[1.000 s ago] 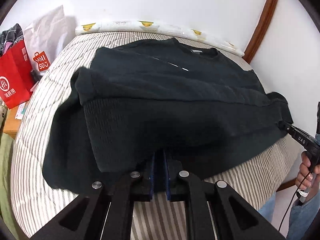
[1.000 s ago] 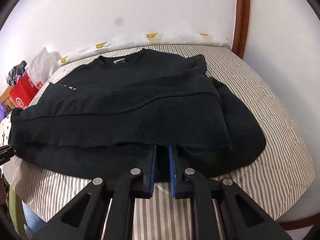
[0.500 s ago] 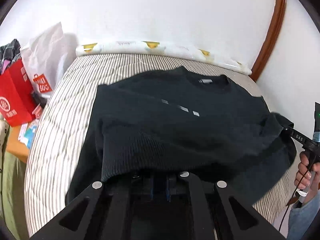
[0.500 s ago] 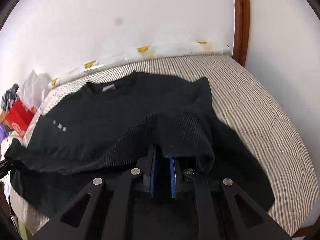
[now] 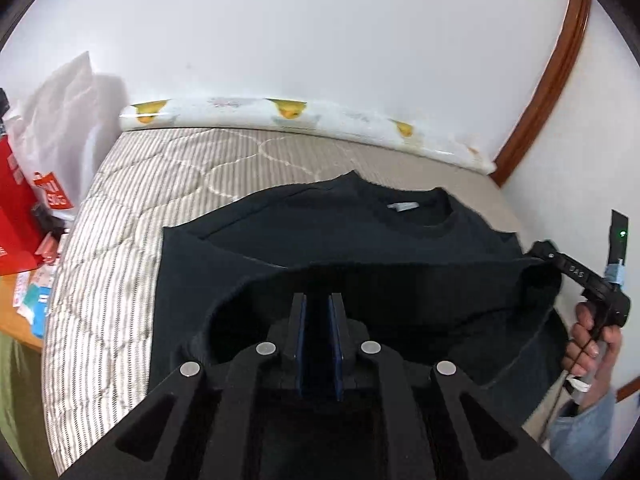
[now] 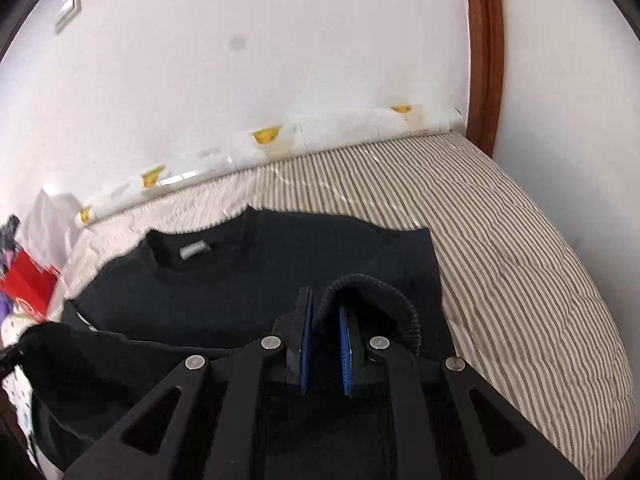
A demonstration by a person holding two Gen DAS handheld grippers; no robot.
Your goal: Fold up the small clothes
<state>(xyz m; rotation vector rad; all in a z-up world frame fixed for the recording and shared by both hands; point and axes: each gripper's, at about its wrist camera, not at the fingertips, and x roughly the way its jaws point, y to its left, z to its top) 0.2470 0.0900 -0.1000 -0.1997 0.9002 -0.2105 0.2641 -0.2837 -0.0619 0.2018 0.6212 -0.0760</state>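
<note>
A black sweater [image 5: 360, 236] lies on the striped bed [image 5: 120, 240], collar with a white label toward the wall. It also shows in the right wrist view [image 6: 248, 280]. My left gripper [image 5: 318, 304] is shut on the sweater's hem, lifted over the body. My right gripper [image 6: 324, 312] is shut on the ribbed hem [image 6: 384, 296] at the other corner, and it shows in the left wrist view [image 5: 576, 276] with the hand holding it. The hem sags between the two grippers.
A rolled white mat with yellow ducks [image 5: 300, 114] lies along the wall. Red and white shopping bags [image 5: 44, 184] stand at the bed's left. A wooden door frame [image 6: 484, 60] rises at the right corner. Bare striped bed [image 6: 520, 260] lies right of the sweater.
Both grippers have lifted the hem and carried it forward toward the collar. The lower half of the sweater now hangs over its upper half.
</note>
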